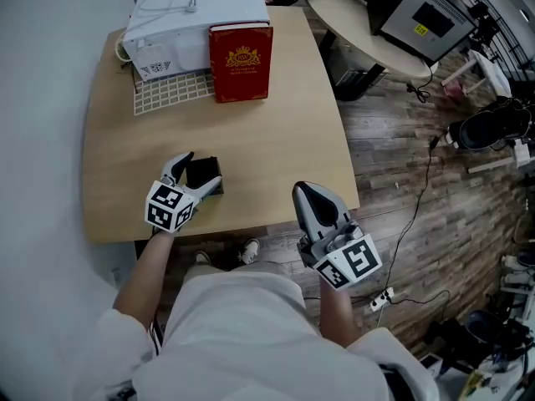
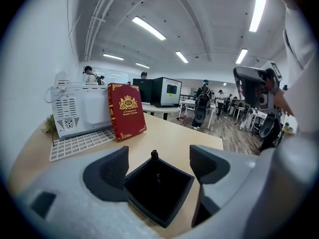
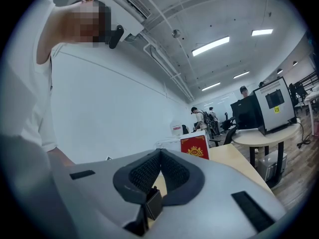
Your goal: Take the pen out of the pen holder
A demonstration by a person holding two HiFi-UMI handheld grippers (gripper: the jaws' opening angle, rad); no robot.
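The left tongs (image 1: 201, 174) stand spread round the black holder (image 2: 158, 190) on the table (image 1: 276, 140), the pen (image 2: 154, 155) pokes up at its far corner, so squeeze the holder softly to keep it still before the right tongs (image 3: 159, 156), pressed together and empty, open for the pen.

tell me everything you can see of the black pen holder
The pen holder is a matte black, square, open-topped box, plastic by its look, upright on the wooden table near its front edge. A black pen end pokes up at its far corner. It sits between the left gripper's spread fingers; contact is unclear.
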